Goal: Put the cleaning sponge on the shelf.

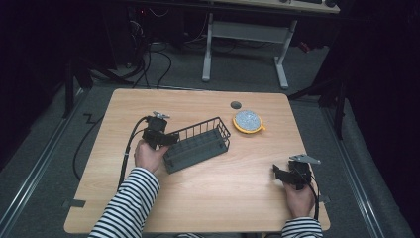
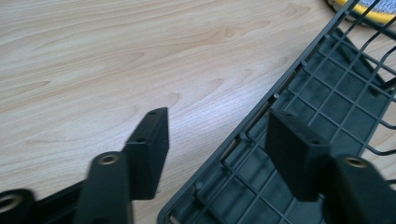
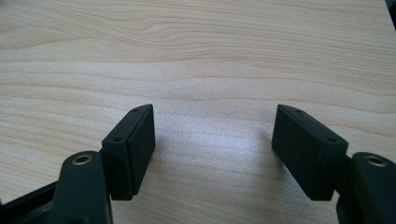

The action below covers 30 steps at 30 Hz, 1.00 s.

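High view: wire basket (image 1: 198, 144) mid-frame on desk (image 1: 208, 198). Left gripper (image 1: 168, 139) fingers apart, straddling its rim, unclamped; likely regrasping, next closing on rim. Right gripper (image 1: 280, 173) fingers apart, lower right, idle.

dim surroundings, evenly lit table (image 1: 208, 198), soft shadows, gripper views slightly blurred near the bottom.

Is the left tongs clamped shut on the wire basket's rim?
No: the left tongs stand open astride the wire basket's rim, with neither pad pressing on it.
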Available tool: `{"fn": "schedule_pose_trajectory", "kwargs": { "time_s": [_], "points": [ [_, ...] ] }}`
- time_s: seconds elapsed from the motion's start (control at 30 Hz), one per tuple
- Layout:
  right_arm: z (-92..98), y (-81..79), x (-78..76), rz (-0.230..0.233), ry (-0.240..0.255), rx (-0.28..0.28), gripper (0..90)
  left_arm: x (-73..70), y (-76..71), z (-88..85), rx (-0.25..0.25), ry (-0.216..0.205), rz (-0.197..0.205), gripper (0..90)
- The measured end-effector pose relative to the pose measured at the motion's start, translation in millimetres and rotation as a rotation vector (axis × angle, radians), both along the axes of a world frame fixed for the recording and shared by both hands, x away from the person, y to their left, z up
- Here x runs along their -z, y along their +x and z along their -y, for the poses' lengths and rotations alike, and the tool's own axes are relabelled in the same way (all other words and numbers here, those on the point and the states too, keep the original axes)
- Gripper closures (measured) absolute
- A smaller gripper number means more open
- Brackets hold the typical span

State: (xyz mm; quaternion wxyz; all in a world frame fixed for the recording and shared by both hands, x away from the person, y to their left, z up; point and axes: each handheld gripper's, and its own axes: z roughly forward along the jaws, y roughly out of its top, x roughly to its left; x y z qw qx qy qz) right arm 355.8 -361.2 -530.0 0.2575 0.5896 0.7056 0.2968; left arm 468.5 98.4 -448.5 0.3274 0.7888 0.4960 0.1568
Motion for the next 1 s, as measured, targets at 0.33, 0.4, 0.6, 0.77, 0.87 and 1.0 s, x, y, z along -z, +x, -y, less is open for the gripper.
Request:
{"fn": "schedule_pose_trajectory", "kwargs": {
  "time_s": [0.33, 0.4, 0.6, 0.77, 0.87, 1.0],
  "points": [
    [-0.2, 0.0, 0.0, -0.001, 0.0, 0.0, 30.4, -26.3, -31.6, -34.4, -0.015, -0.096, 0.091, 29.0],
    [-0.2, 0.0, 0.0, -0.001, -0.001, 0.0, 30.4, -26.4, -35.9, -40.4, -0.028, -0.108, 0.099, 28.9],
    [-0.4, 0.1, 0.1, 0.001, -0.004, -0.005, 30.4, -17.9, -49.3, -69.5, -0.072, -0.123, 0.105, 27.9],
    [-1.1, -0.4, 0.0, 0.001, -0.003, -0.014, 30.4, -0.4, -54.9, -90.0, -0.103, -0.158, 0.082, 27.6],
    [-1.2, -0.5, 0.0, 0.0, -0.004, -0.014, 30.4, 12.8, -57.7, -99.0, -0.117, -0.146, 0.072, 27.8],
    [-1.3, -0.5, 0.0, 0.0, -0.004, -0.013, 30.4, 32.7, -58.6, -107.4, -0.133, -0.15, 0.041, 29.1]
  ]
}}
